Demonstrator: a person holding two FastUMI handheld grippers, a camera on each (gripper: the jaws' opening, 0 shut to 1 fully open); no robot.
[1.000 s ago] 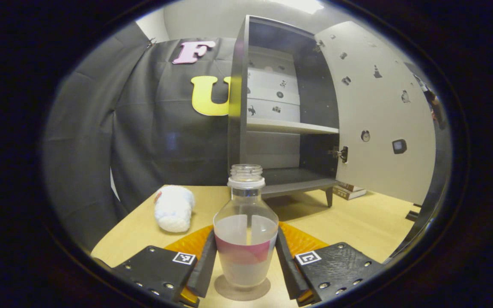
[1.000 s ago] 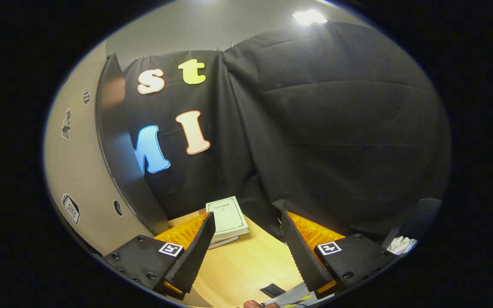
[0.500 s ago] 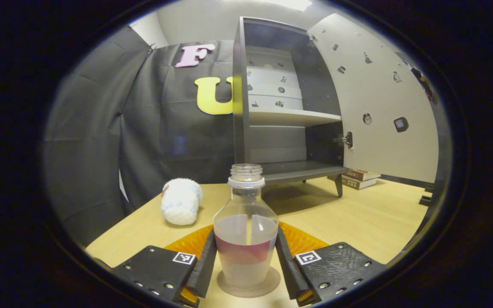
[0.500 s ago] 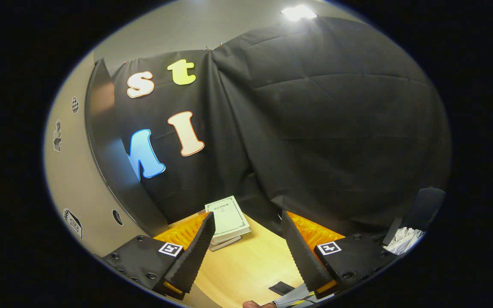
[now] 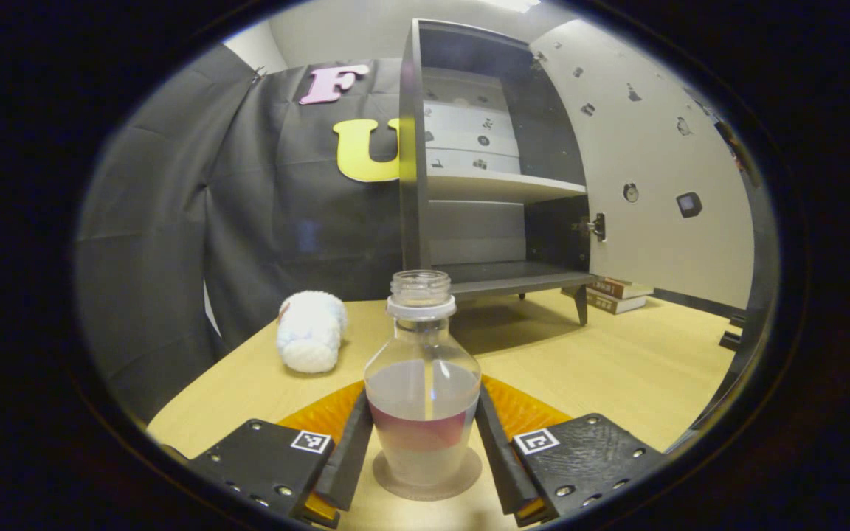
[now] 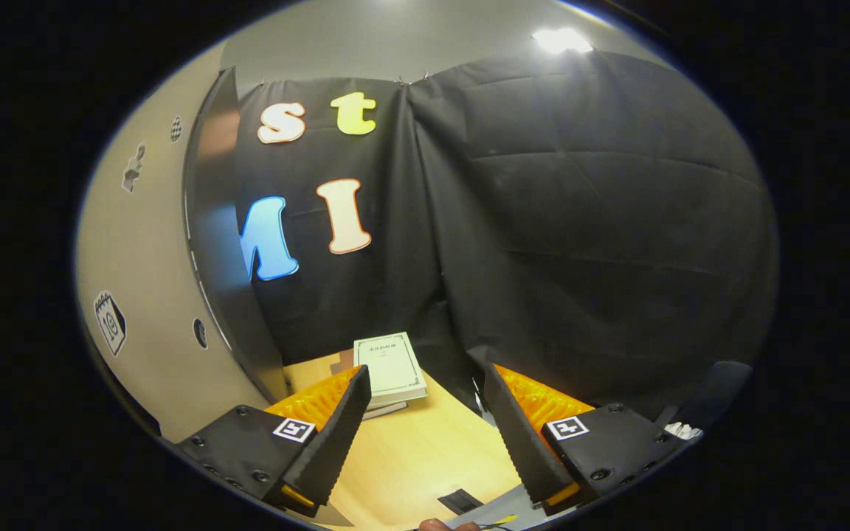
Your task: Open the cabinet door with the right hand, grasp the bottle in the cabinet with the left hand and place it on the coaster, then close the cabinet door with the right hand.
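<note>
L gripper (image 5: 423,442) clamps bottle (image 5: 423,398) between both fingers; bottle upright on coaster (image 5: 425,483), directly ahead. Cabinet (image 5: 484,169) beyond, door (image 5: 654,162) open to its right. R gripper (image 6: 425,435) spread, empty; door edge at its left, books (image 6: 389,369) ahead.

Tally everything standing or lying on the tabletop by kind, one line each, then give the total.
Cabinet: 1
Bottle: 1
Coaster: 1
White fluffy roll: 1
Stack of books: 1 stack; the number of books in it cannot be told
Total: 5
</note>
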